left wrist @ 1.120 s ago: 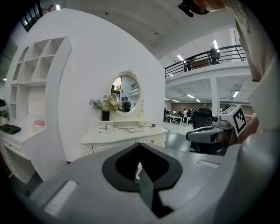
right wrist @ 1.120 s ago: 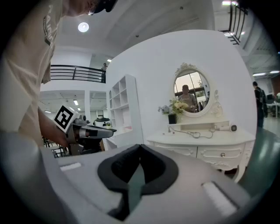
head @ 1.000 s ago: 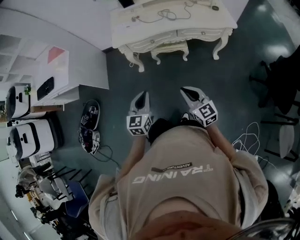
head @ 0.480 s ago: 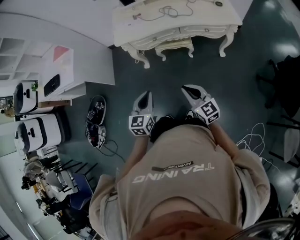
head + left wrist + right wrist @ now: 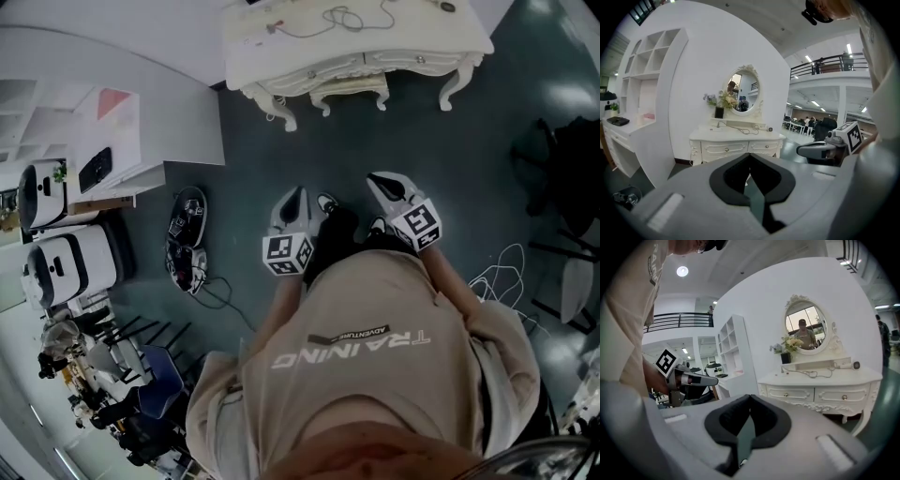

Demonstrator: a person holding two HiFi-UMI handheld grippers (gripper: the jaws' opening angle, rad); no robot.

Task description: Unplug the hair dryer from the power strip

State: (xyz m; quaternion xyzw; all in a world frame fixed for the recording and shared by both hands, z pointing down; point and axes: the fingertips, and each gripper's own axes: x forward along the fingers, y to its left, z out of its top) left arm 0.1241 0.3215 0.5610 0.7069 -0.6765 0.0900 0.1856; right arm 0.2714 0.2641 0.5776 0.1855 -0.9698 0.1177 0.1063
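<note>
- While the person stands out on the dark floor, what does the head view give?
- Head view: left gripper [image 5: 295, 199] and right gripper [image 5: 382, 184] are held out side by side in front of the body. Both are well apart from the white dressing table [image 5: 412, 33] at the top edge. A thin cable [image 5: 339, 17] loops over the tabletop. Judged: task not begun.
- Left gripper view?
- The jaws are pressed together at the tips with nothing between them. The table stands ahead under an oval mirror [image 5: 743, 91].
- Right gripper view?
- Jaws likewise closed and empty. A white body with a dark end lies on the raised ledge under the mirror, toward its right end. It is probably the hair dryer [image 5: 844, 364], though it is small at this range. The cable trails left of it. The power strip is too small to pick out in any view, so the plug's place is unknown.
- Handling?
- Judgement only. The plug should be small, hard and seated tight. The cable is soft and slack, so pulling on it risks strain. Take hold of the plug body, across its flat sides. The strip is likely light and may lift with the plug, so pin it with the other gripper. The dryer's smooth plastic shell may slide if the cable drags it.
</note>
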